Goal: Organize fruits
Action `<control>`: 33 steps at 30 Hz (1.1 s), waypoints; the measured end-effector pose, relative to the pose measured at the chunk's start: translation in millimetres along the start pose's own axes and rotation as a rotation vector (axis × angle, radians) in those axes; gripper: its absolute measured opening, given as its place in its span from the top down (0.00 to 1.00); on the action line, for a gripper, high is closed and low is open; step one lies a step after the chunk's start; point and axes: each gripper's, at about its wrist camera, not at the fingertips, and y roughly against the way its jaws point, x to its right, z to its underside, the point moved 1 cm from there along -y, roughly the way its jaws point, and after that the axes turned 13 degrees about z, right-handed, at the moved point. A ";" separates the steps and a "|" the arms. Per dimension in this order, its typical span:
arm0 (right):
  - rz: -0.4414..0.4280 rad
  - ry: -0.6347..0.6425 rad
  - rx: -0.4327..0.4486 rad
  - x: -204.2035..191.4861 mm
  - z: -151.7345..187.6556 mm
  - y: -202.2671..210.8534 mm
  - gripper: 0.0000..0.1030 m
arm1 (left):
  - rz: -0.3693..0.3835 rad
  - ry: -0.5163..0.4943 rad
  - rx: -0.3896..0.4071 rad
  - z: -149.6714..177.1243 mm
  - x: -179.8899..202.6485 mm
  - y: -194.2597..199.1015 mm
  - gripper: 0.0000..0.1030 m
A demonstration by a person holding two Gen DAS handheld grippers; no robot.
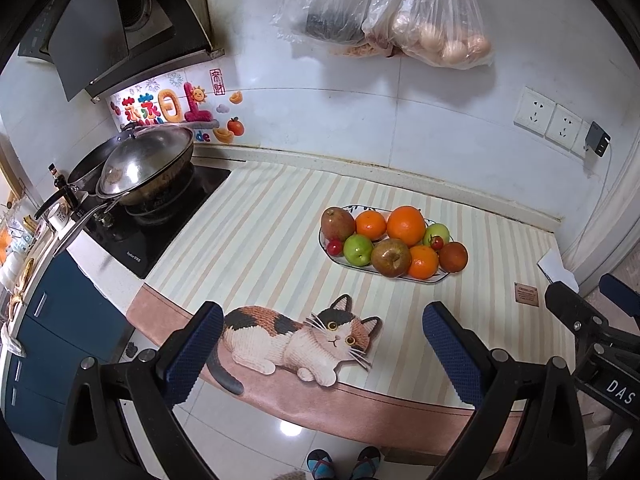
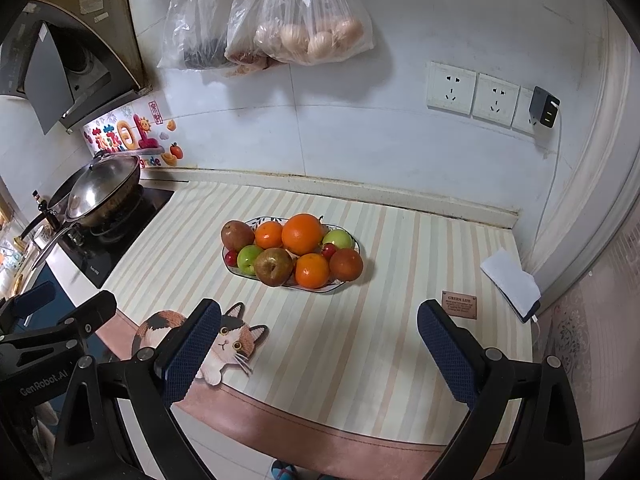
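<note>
Two grippers, left [image 1: 322,354] and right [image 2: 318,350], jaws wide apart, holding nothing, near desk [image 2: 360,340] edge. Plate [image 2: 240,271] heaped with fruit, maybe apples.

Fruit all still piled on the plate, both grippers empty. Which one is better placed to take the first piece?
Probably right, narrowly. The right gripper faces the plate almost head-on, with the front orange just ahead of its open fingers. From the left gripper the plate sits off to its right, beside the other gripper.

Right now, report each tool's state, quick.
Left tool: open, holding nothing, short of the fruit plate.
Right tool: open, holding nothing, also short of the plate.
</note>
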 end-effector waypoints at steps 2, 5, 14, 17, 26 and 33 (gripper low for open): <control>-0.002 -0.001 0.000 0.6 -0.5 0.6 0.02 | -0.001 0.000 -0.001 0.1 0.2 0.1 0.01; -0.003 -0.001 -0.001 1.0 -0.9 0.5 0.02 | 0.000 -0.003 0.001 0.3 0.6 1.0 0.01; -0.008 -0.001 0.005 -0.3 -1.9 2.0 0.02 | 0.006 -0.006 0.005 0.4 1.9 2.3 0.01; -0.007 0.000 0.006 -0.9 -2.1 2.3 0.02 | 0.007 -0.013 0.007 -1.0 2.5 3.4 0.01; -0.010 -0.001 0.005 -2.8 -3.9 3.9 0.02 | 0.007 -0.022 0.012 -4.1 0.9 5.0 0.01; -0.009 0.001 0.007 -3.3 -4.0 3.9 0.02 | 0.008 -0.020 0.012 -4.3 0.0 5.7 0.01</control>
